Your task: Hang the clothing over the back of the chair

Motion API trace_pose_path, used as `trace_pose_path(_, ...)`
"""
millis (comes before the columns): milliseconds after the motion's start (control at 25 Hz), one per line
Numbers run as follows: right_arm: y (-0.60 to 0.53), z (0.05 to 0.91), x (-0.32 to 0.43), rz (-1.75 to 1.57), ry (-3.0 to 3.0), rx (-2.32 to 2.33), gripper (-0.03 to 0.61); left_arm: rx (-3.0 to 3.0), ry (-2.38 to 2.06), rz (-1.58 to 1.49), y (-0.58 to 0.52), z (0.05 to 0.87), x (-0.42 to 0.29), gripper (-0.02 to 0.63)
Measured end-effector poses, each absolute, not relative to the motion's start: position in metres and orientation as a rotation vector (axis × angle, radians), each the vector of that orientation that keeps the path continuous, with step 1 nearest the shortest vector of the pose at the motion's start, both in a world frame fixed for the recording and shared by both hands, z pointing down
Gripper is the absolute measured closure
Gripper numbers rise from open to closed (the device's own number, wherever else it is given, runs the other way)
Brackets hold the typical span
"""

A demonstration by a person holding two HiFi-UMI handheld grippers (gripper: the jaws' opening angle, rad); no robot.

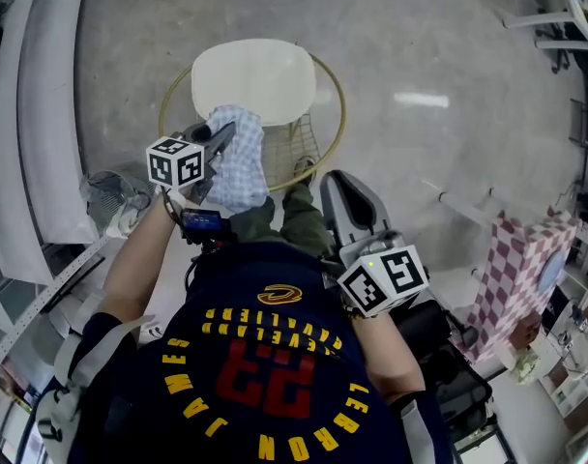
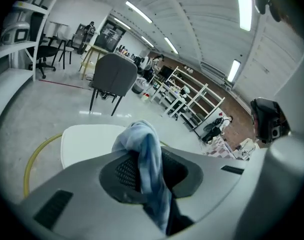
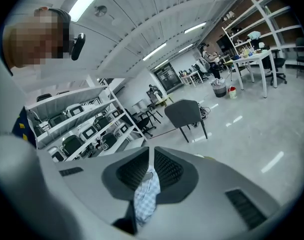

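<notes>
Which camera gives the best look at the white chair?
The head view: it shows the white chair nearly whole from above, with its gold wire frame. The left gripper view catches only part of its seat beyond the jaws. The right gripper view shows nothing clear of it.

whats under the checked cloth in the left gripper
The white chair seat lies below the cloth; the cloth covers the seat's near edge and part of the wire back.

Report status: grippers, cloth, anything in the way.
Left gripper shut on cloth. Right gripper shut on it too. Cloth bunched above chair, not yet over its back. No obstruction seen.
</notes>
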State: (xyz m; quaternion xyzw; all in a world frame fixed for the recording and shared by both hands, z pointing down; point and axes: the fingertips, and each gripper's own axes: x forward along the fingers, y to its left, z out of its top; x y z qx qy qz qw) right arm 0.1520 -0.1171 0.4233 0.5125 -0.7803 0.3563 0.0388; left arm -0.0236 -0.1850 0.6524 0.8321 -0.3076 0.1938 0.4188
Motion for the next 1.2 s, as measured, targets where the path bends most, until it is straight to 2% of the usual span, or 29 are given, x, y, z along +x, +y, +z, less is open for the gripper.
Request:
trace_pose_path(280,-0.116,0.422,0.159,1.123,-2.394,1.593,0.540,2.041,-0.764,0.733,-0.181,0.684,-0.024,0.542)
trace_pose_path(600,-0.119,0.421,0.164,1.182,-2.433,1.589,0.540,1.921,-0.837,0.798,-0.172,0.692,-0.040,0.421)
trace_pose_path(880,-0.125,0.428,0.145,1.183,-2.449,1.491,0.540,1.896,-0.873,0.688,-0.163,0.668,-0.066,0.416)
trace_pose_path(1200,-0.135,0.419,0.122,1.142,-2.501,1.361,0.540,2.033,-0.936,0.397,-0.181,0.573,-0.075,0.417)
